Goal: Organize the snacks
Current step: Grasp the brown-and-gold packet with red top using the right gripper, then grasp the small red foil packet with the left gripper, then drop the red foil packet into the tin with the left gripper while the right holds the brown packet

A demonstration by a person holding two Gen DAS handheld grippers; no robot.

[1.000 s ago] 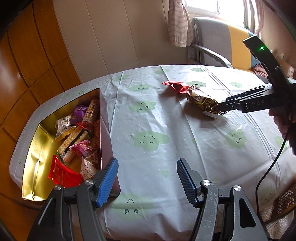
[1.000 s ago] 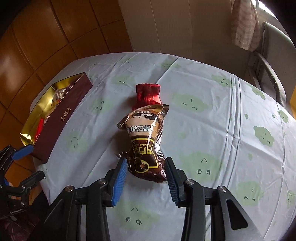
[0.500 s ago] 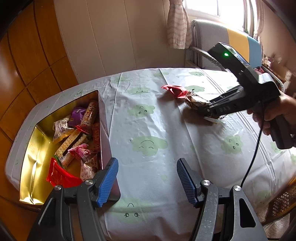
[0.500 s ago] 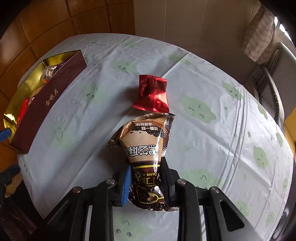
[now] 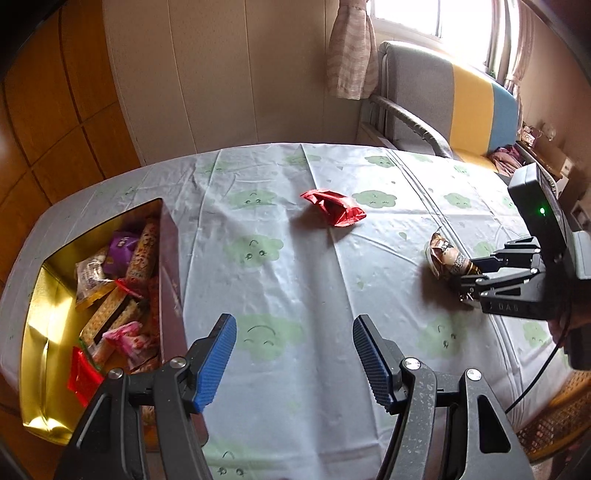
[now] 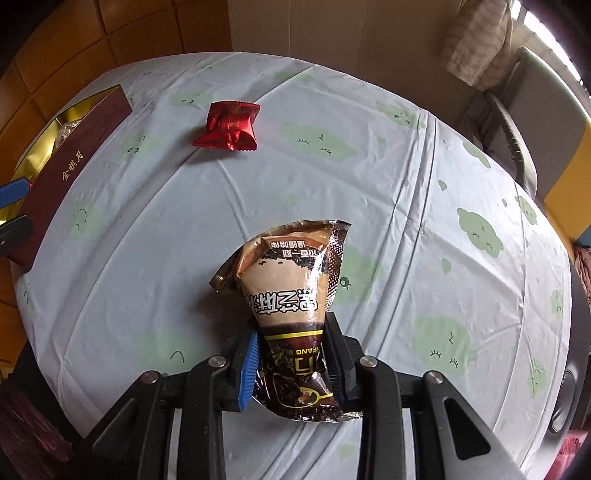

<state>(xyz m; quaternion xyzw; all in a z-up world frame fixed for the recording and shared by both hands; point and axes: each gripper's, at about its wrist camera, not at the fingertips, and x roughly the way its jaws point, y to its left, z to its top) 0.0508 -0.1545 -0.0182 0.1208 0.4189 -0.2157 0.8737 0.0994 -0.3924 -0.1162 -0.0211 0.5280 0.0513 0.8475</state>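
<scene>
Clamping the brown packet (image 6: 291,314) in my right gripper (image 6: 291,363), long axis toward 12 o'clock; snack box (image 6: 70,166) at 10 o'clock; left gripper (image 5: 291,358) spread, holding nothing, nearer it.

wood-panelled wall (image 5: 55,122) | bright window (image 5: 406,18) | striped armchair (image 5: 461,99)

Desk (image 5: 295,280) covered by pale cloth (image 6: 369,206) printed with green cloud faces, creased in long folds. Behind desk: cream panelled wall (image 5: 221,74); brown wood panelling (image 5: 55,122) at left. Striped curtain (image 5: 349,48) hangs by bright window (image 5: 436,18). Armchair (image 5: 443,96) with grey, yellow and blue back, near far desk edge.
</scene>
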